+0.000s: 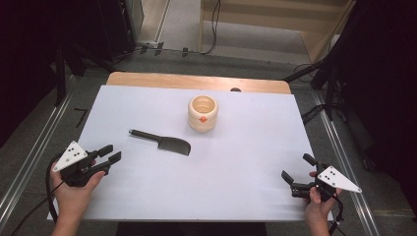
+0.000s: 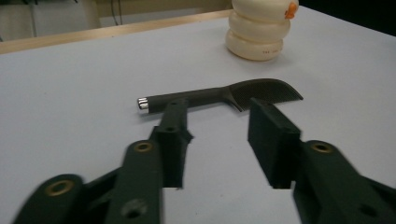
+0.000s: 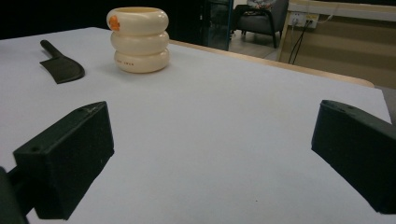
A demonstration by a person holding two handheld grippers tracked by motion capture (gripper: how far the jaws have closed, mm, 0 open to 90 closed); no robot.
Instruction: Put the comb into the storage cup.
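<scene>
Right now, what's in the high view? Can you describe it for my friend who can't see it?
A dark spatula lies flat near the middle of a white table, with a cream ringed cup standing behind it to the right. A person's hands hold the left gripper and the right gripper at the near corners, both holding nothing.

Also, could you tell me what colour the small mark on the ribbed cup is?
Orange, on the cream cup; clearest in the right gripper view.
</scene>
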